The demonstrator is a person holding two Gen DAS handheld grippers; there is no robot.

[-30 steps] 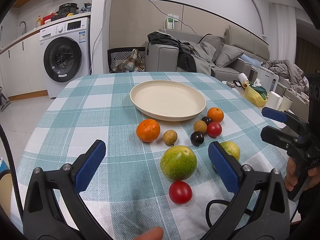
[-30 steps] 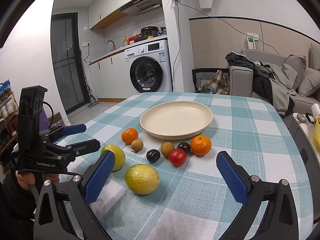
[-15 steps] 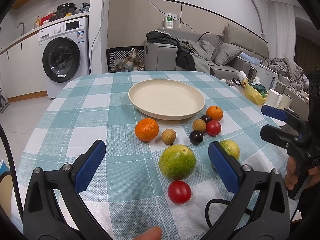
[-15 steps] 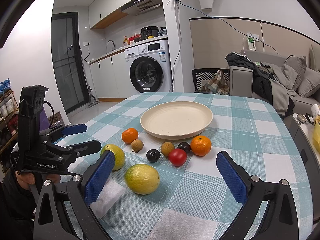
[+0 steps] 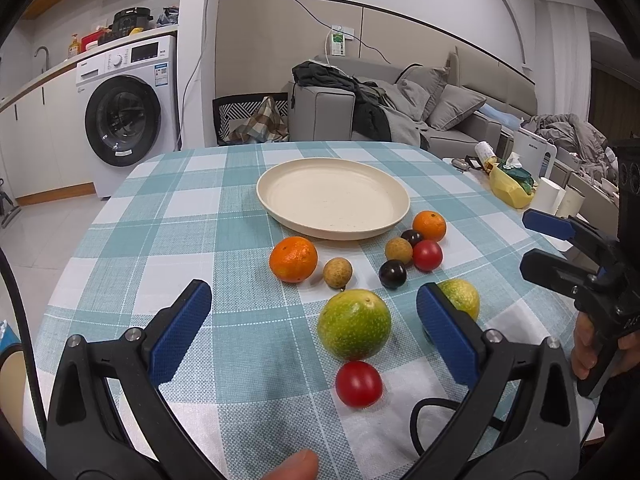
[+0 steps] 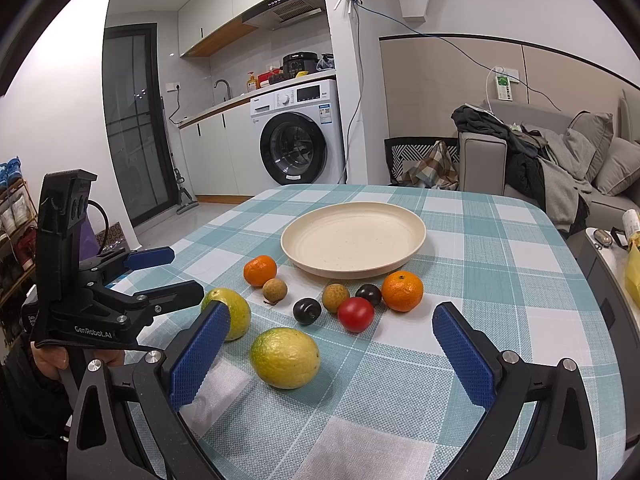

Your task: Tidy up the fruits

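We hold both tongs spread wide and empty above the worktop (image 5: 168,216), the left tongs (image 5: 314,326) framing the big green fruit (image 5: 354,324), the right tongs (image 6: 332,354) over the yellow-green fruit (image 6: 285,357). All fruit lies loose just in front of the empty plate (image 5: 280,184): oranges, tomatoes, plums, longans. We judge nothing is sorted yet. To start well, we should lower straight over one round fruit, centre it between the pads, and close gently so it cannot roll.
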